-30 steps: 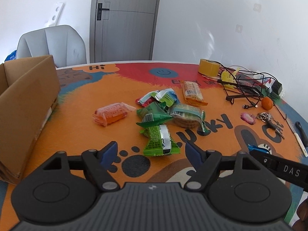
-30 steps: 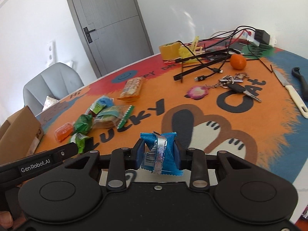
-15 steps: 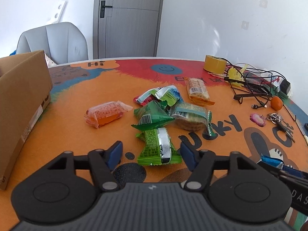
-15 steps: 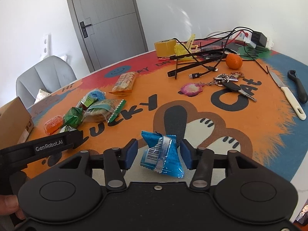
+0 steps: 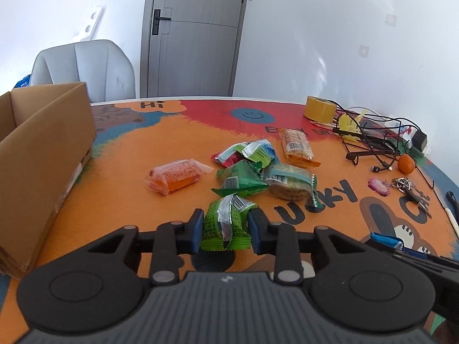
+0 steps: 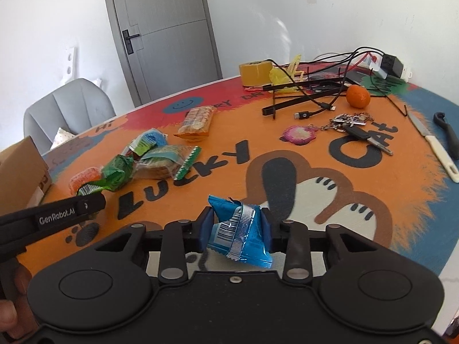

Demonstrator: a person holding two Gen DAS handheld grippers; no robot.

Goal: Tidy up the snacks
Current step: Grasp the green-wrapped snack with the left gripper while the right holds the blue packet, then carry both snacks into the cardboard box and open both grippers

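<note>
My left gripper [image 5: 226, 230] has a green snack packet [image 5: 225, 223] between its blue pads; the jaws are closing and both pads press its sides, creasing it. My right gripper [image 6: 236, 229] is shut on a blue snack packet [image 6: 241, 235], barcode side up, low over the mat. On the orange mat beyond lie more snacks: an orange packet [image 5: 175, 176], another green packet [image 5: 238, 179], a clear cracker pack [image 5: 289, 183] and a biscuit bar [image 5: 297, 147]. An open cardboard box [image 5: 43, 154] stands at the left edge.
At the far right lie a yellow tape roll [image 5: 320, 109], tangled black cables [image 5: 373, 140], a mandarin [image 6: 357, 96], keys [image 6: 352, 126] and a white-handled knife [image 6: 433, 146]. A grey chair [image 5: 83, 68] stands behind the table, before a grey door.
The left jaws have come in from wide apart onto the green packet. The right jaws stood off the blue packet half a second ago and grip it again.
</note>
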